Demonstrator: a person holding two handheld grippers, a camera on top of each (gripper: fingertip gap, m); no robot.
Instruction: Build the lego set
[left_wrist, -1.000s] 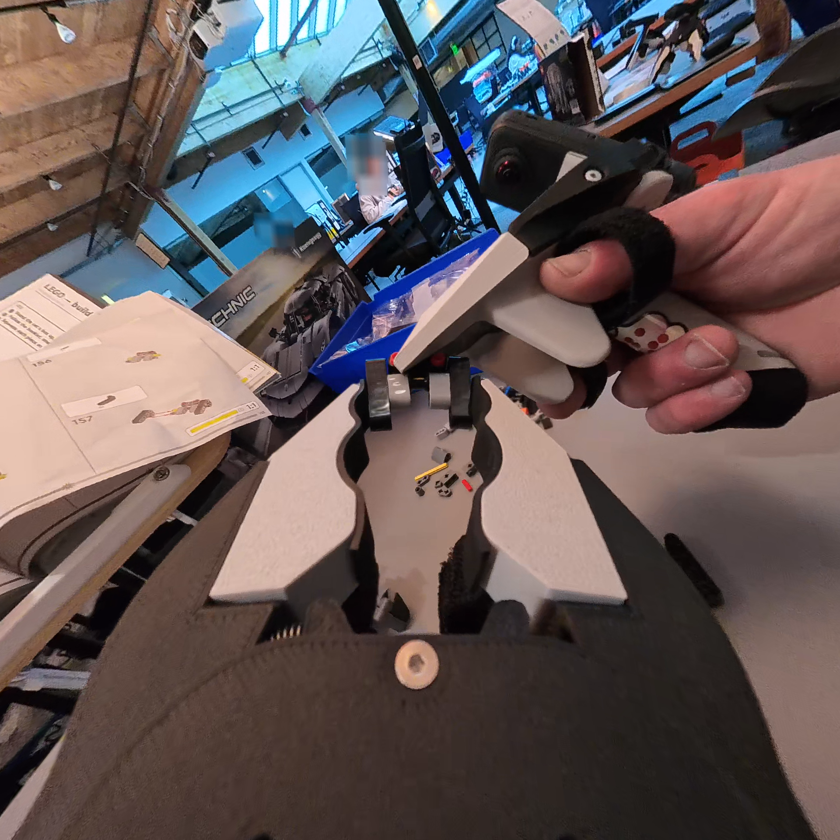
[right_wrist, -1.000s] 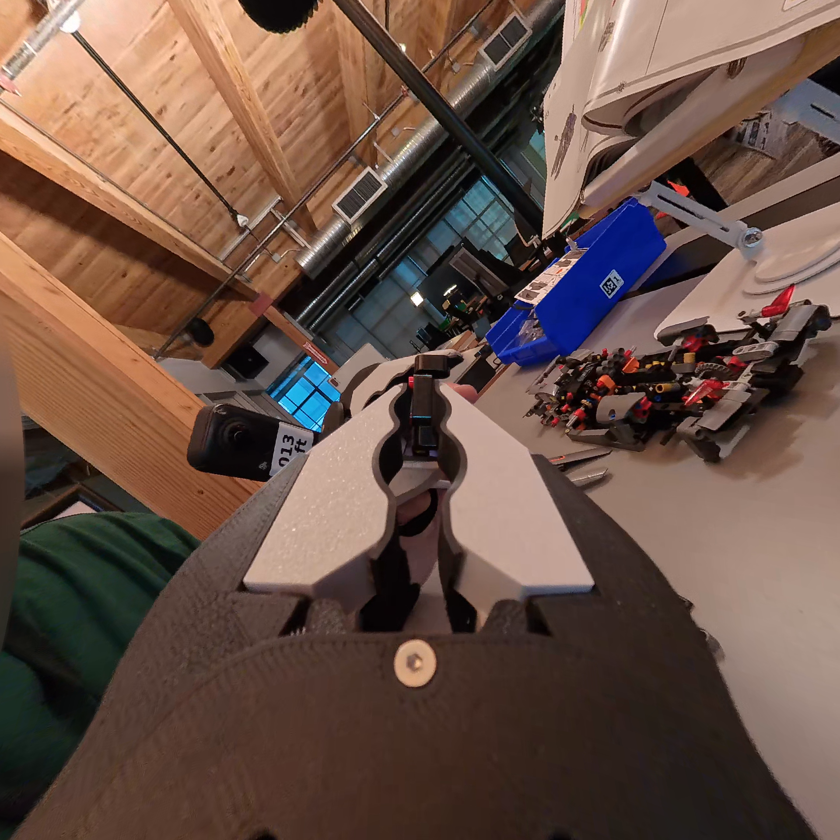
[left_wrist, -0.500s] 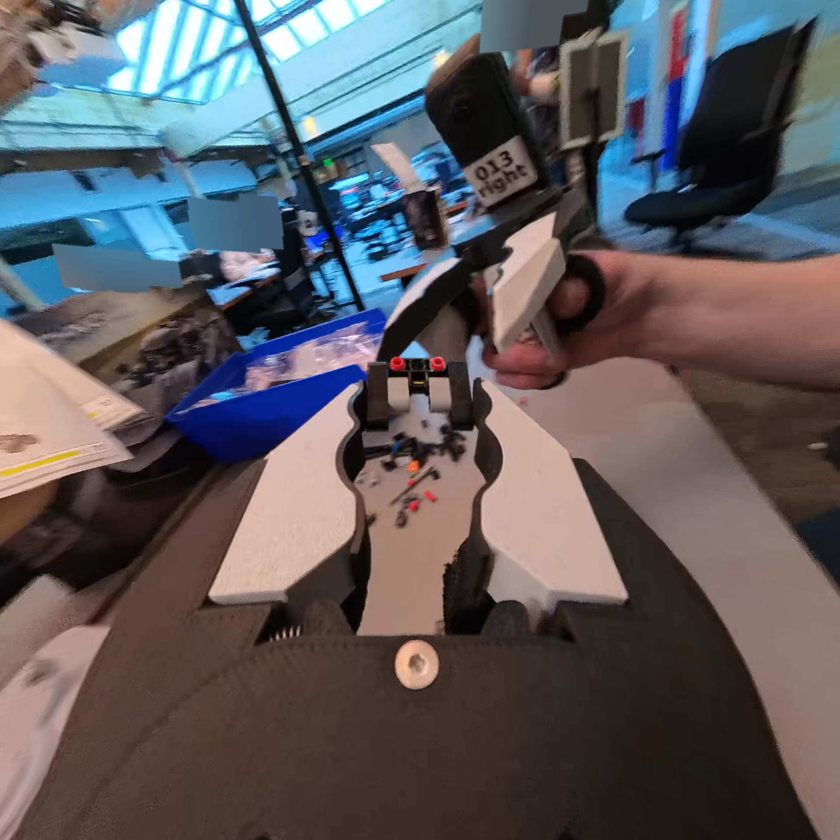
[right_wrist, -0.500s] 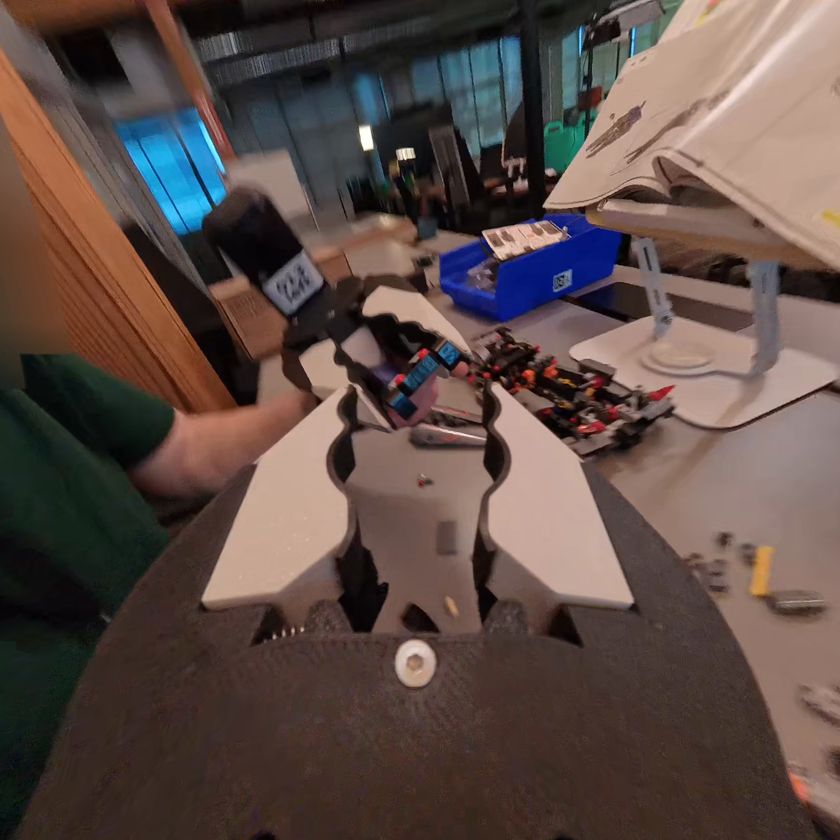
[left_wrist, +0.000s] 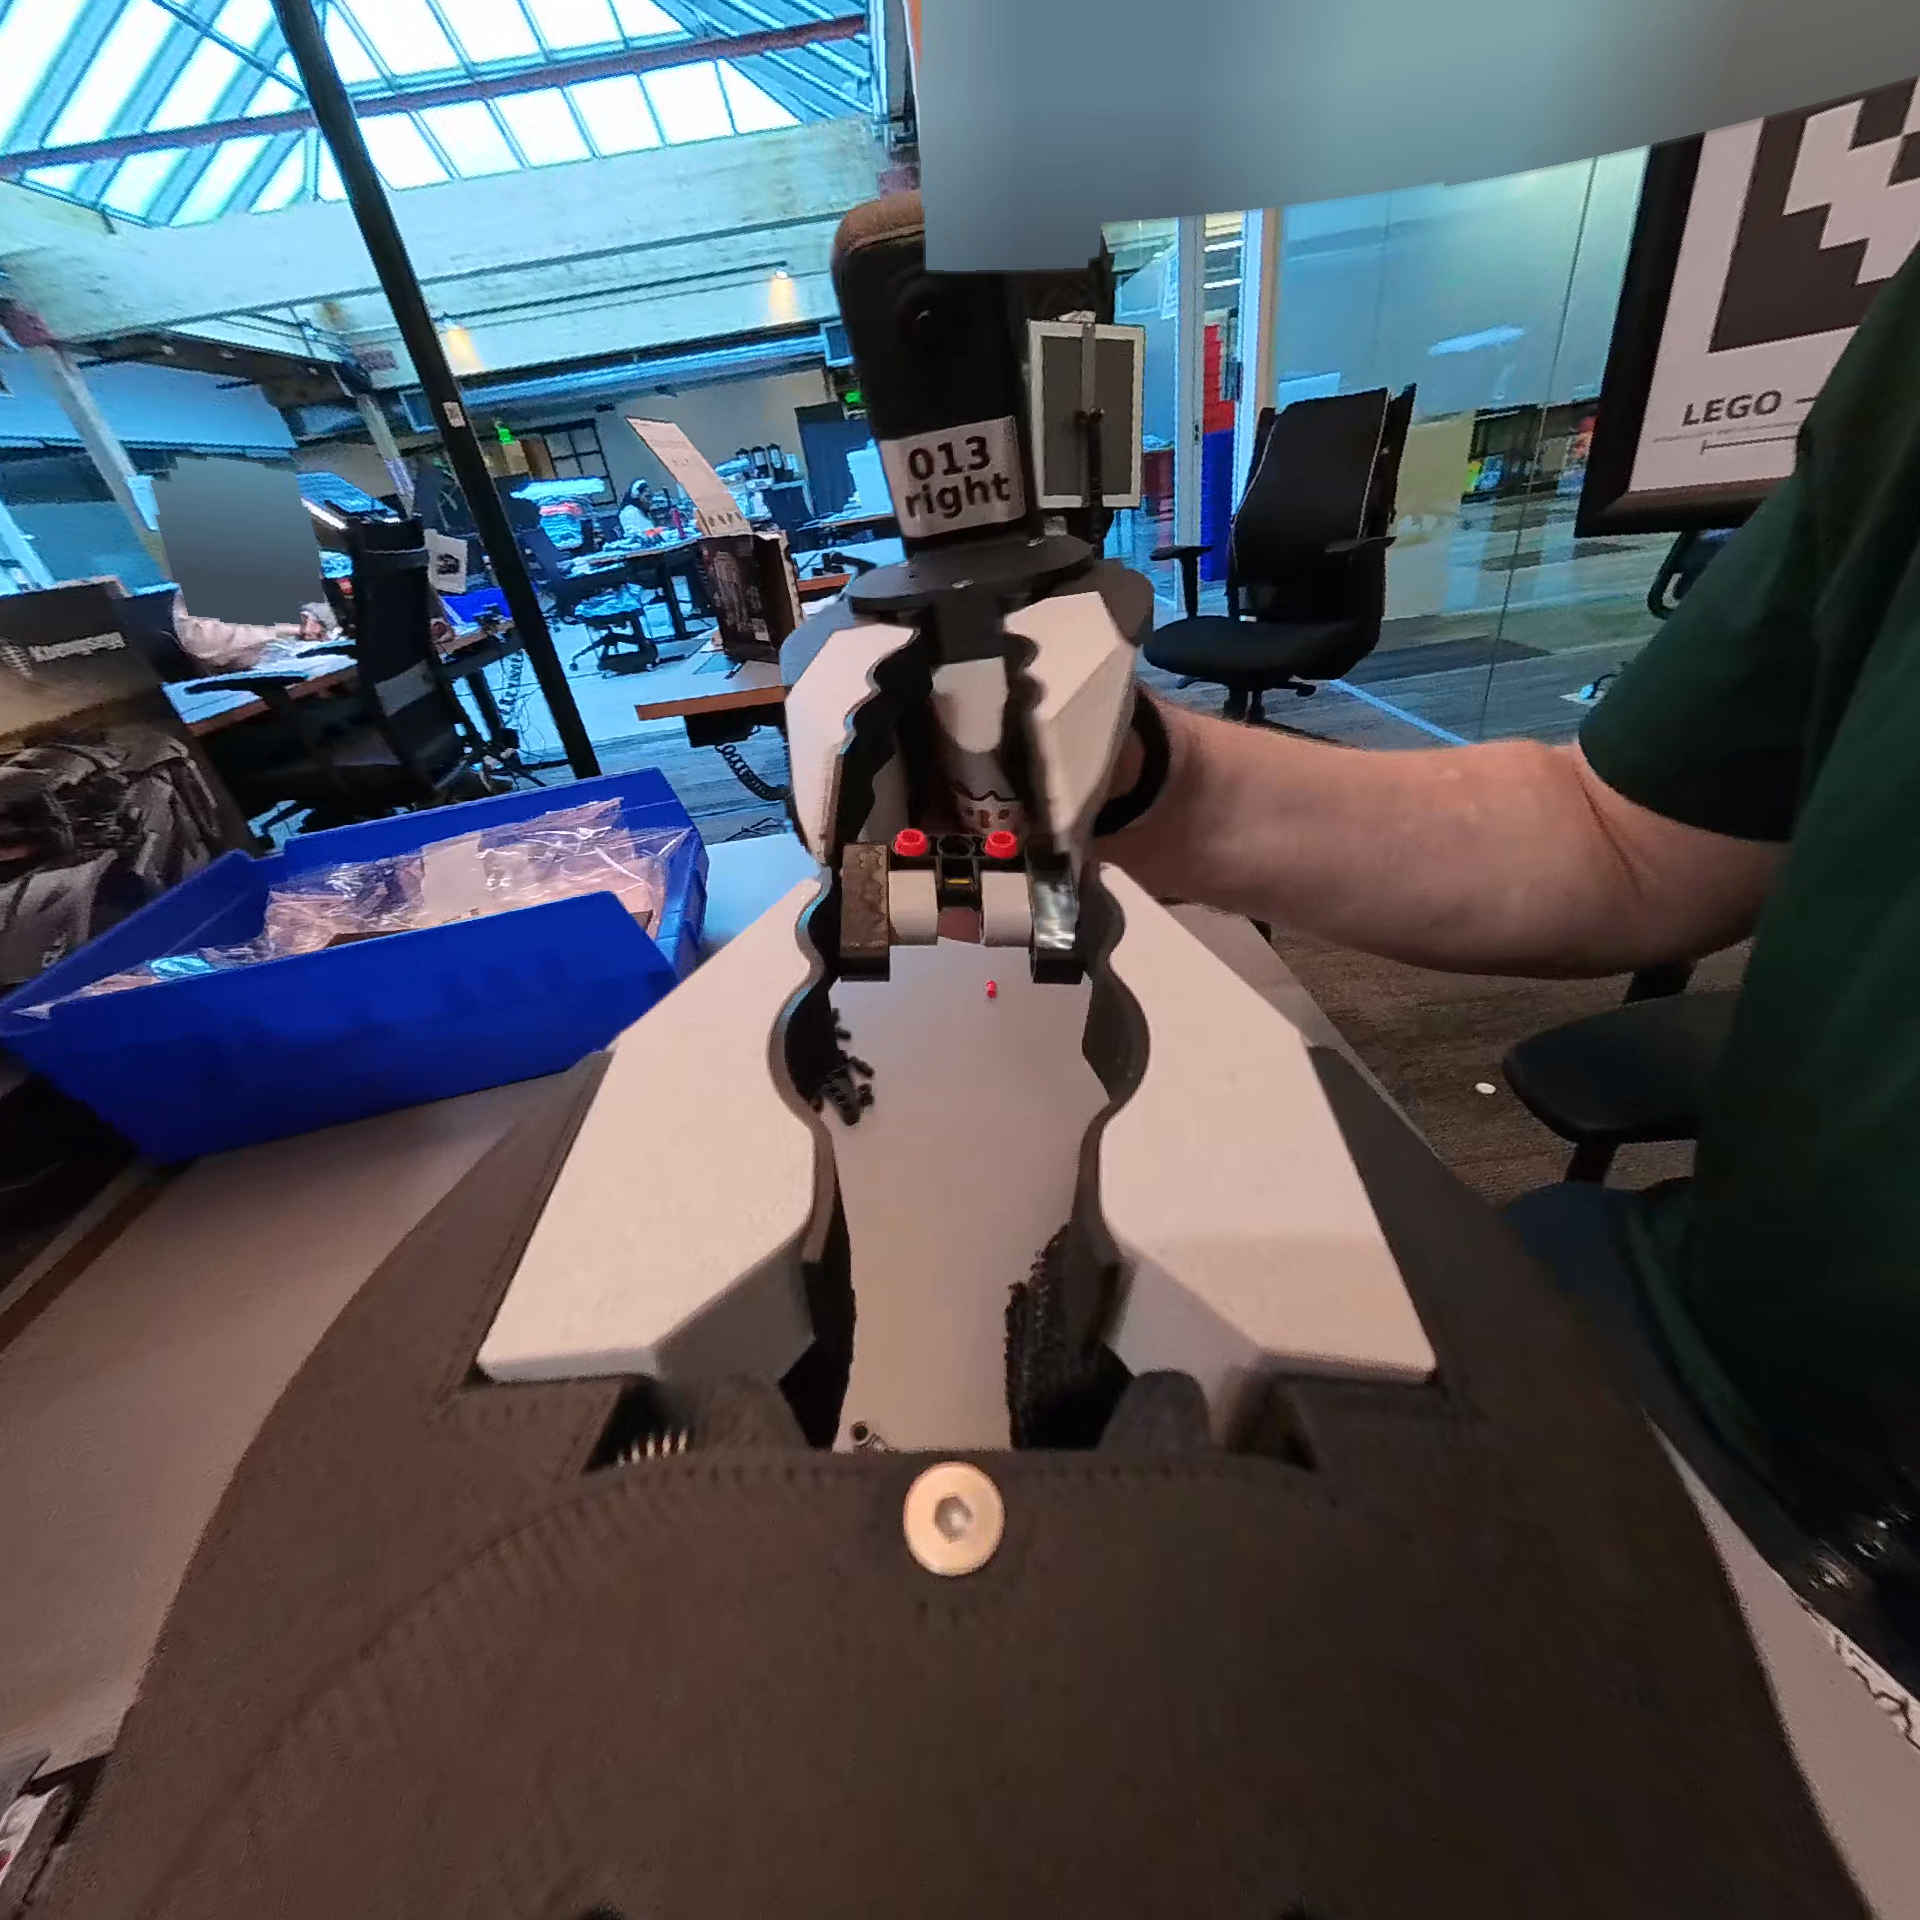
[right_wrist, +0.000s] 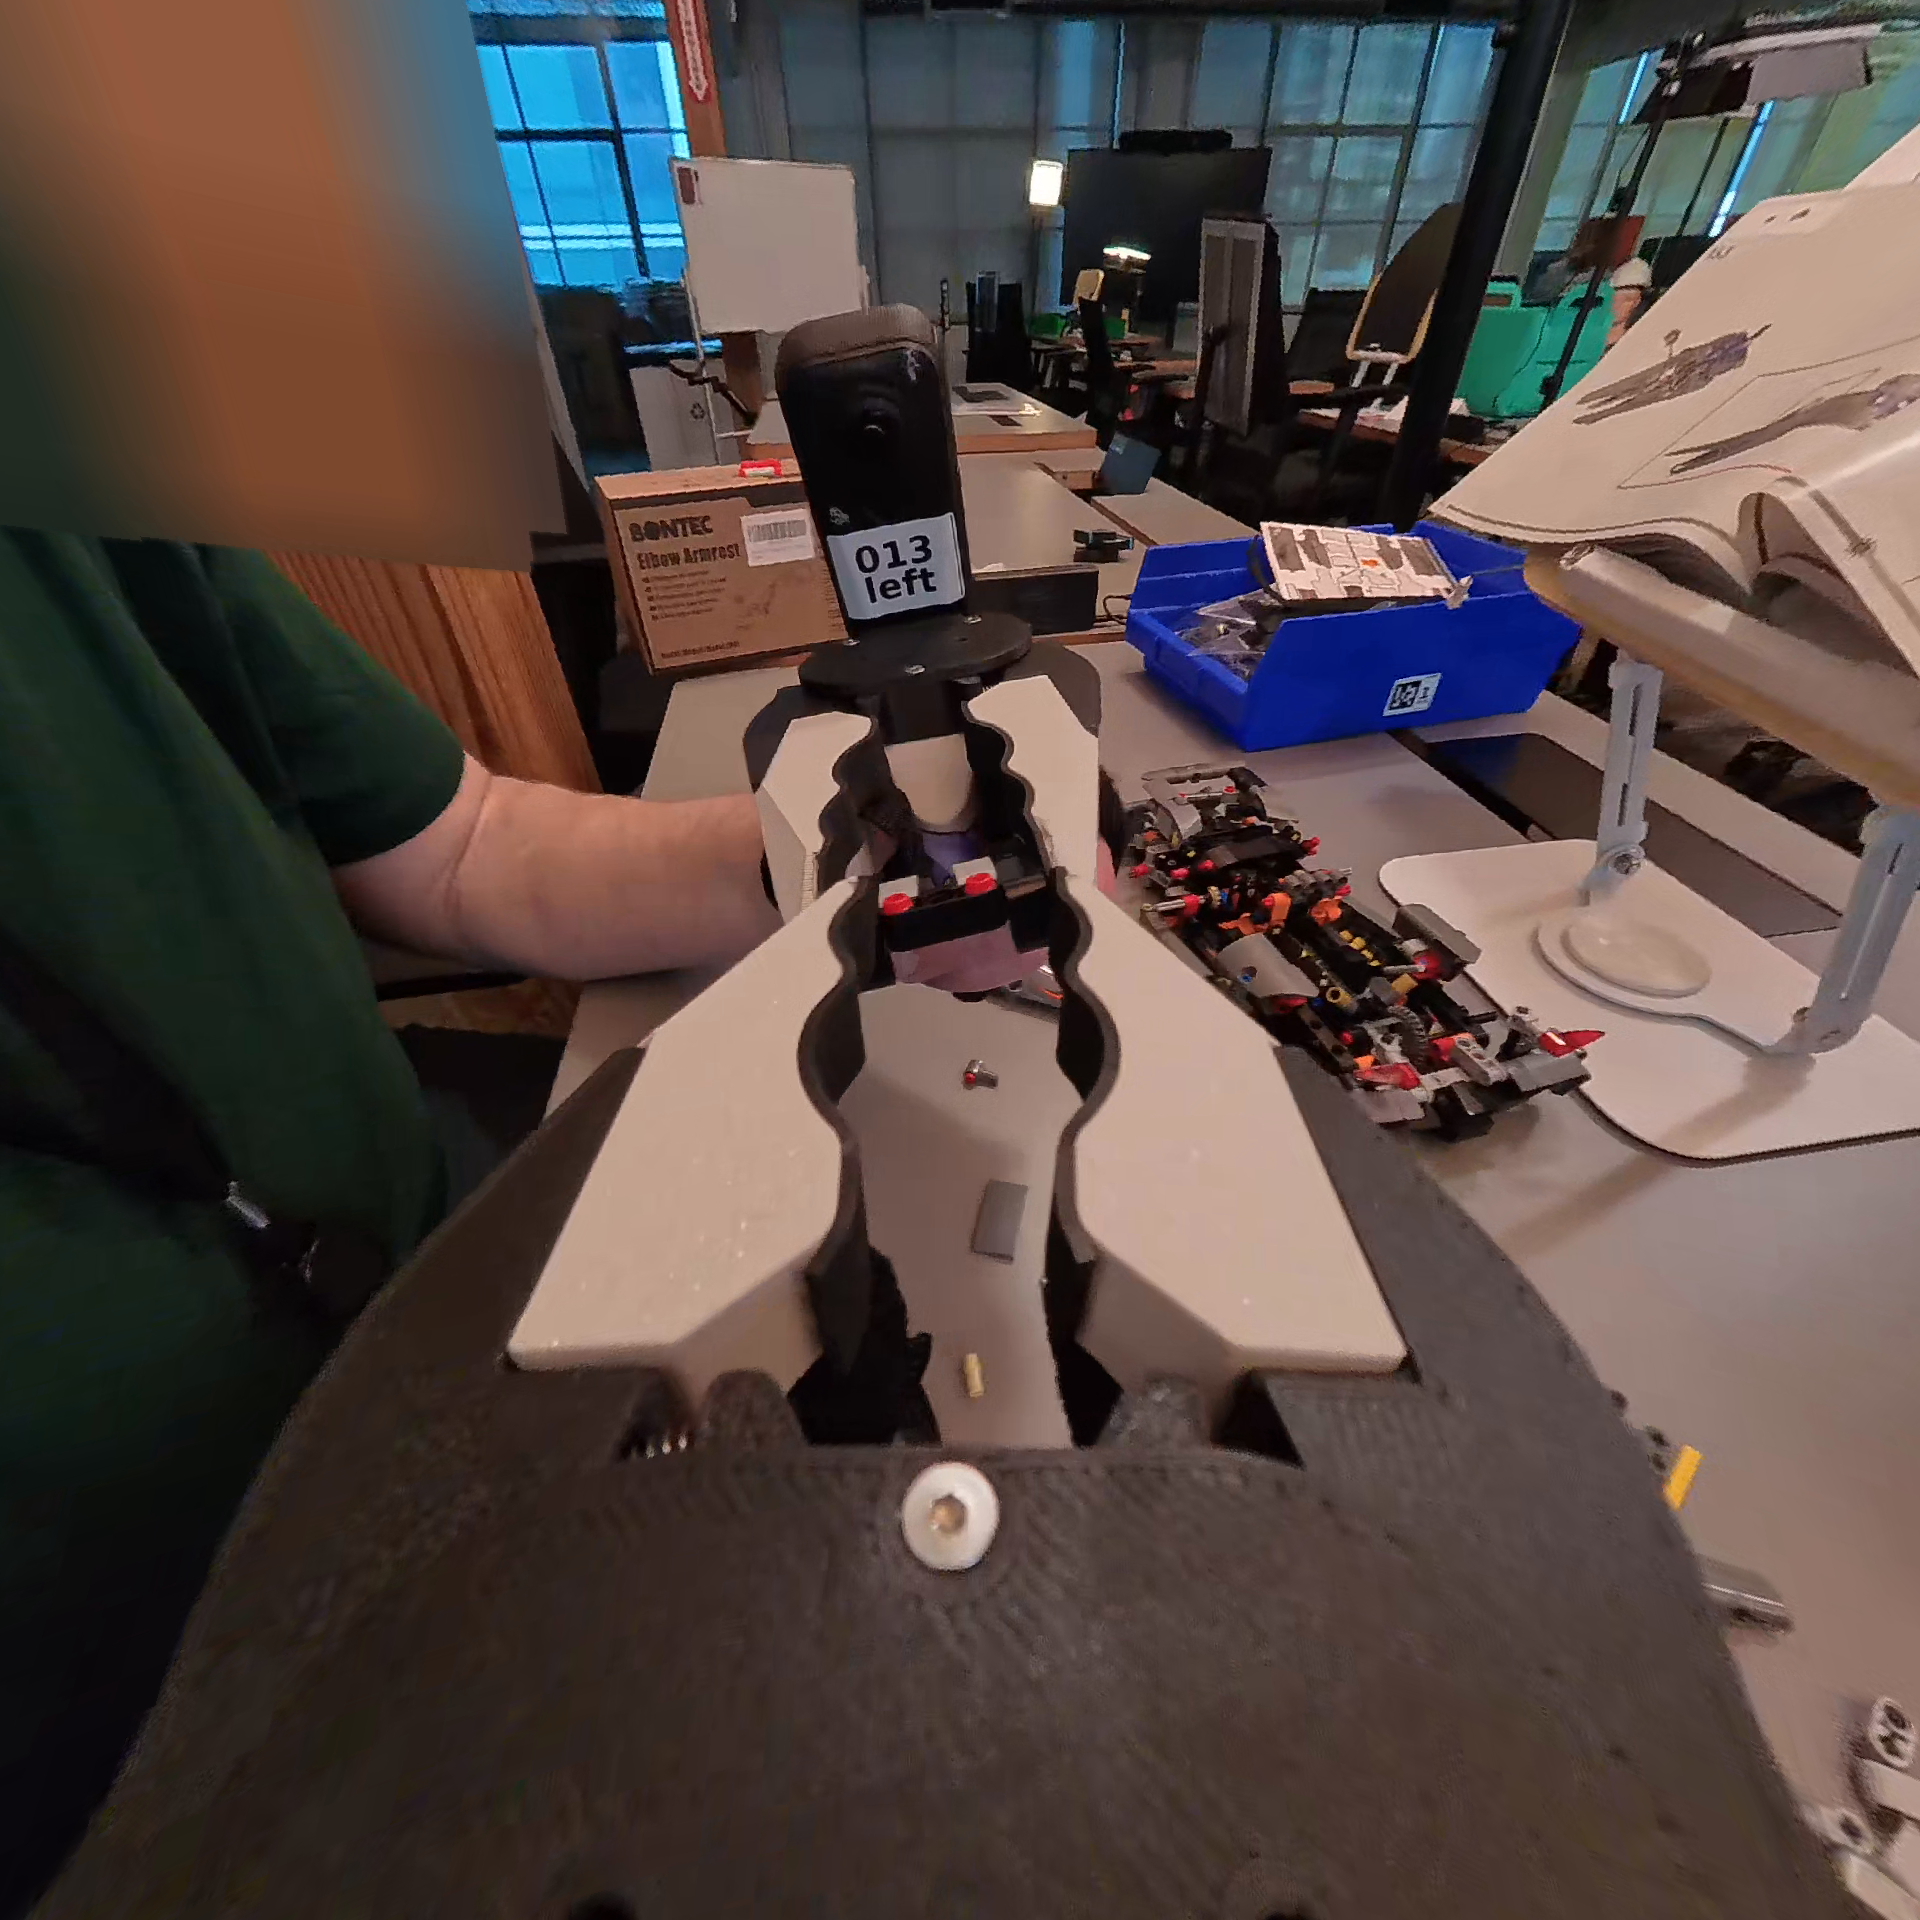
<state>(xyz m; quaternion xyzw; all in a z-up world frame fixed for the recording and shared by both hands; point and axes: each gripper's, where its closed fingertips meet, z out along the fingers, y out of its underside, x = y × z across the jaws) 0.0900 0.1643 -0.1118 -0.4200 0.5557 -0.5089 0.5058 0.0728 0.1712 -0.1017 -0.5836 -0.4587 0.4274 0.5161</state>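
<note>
Left gripper (left_wrist: 958, 914) clamping knobbly black-grey lego piece (left_wrist: 957, 896), right gripper (right_wrist: 951, 914) spread, empty.

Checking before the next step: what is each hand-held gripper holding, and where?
Left hand-held gripper clamps a small black-and-grey subassembly by its two ends. Right hand-held gripper is open, holding nothing.

Ahead of my left gripper (left_wrist: 958, 914): blocked, as the right gripper (left_wrist: 961, 821) faces it tip to tip, nearly touching the small lego assembly (left_wrist: 956, 883) that my left gripper clamps.
Left of my left gripper: blue bin (left_wrist: 343, 997) of bagged parts closes that side.
Under my right gripper (right_wrist: 951, 914): open grey table (right_wrist: 1558, 1299) with only a red-tipped pin (right_wrist: 977, 1075), a grey piece (right_wrist: 1000, 1221) and a tan pin (right_wrist: 974, 1377) loose on it.
Right of my right gripper: the long lego car chassis (right_wrist: 1340, 961) lies close; behind it the white stand base (right_wrist: 1662, 1029) and the overhanging instruction booklet (right_wrist: 1745, 416).
</note>
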